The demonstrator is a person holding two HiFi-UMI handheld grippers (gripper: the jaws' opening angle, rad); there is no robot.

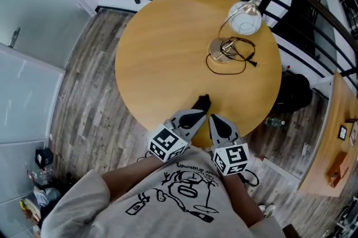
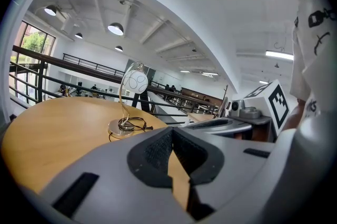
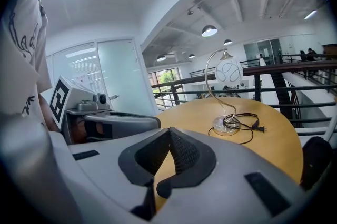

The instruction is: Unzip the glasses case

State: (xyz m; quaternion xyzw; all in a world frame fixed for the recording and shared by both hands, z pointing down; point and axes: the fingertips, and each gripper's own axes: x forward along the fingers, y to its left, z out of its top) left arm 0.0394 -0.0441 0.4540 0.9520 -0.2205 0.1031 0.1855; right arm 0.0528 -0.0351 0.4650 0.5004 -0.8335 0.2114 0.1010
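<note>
Both tongs (image 1: 200,103) (image 1: 214,118) (shut) at table (image 1: 168,52) edge

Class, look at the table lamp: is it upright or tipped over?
Upright: the table lamp rests base-down on the round table, stem rising to its globe shade.

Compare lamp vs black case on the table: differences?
The lamp stands tall on the far side; the black case lies low at the near edge. The lamp is pale with a round shade and a cord at its base; the case is dark, plain. The case sits ahead of the left hand-held gripper; the lamp is well beyond it. Both rest on the round table.
</note>
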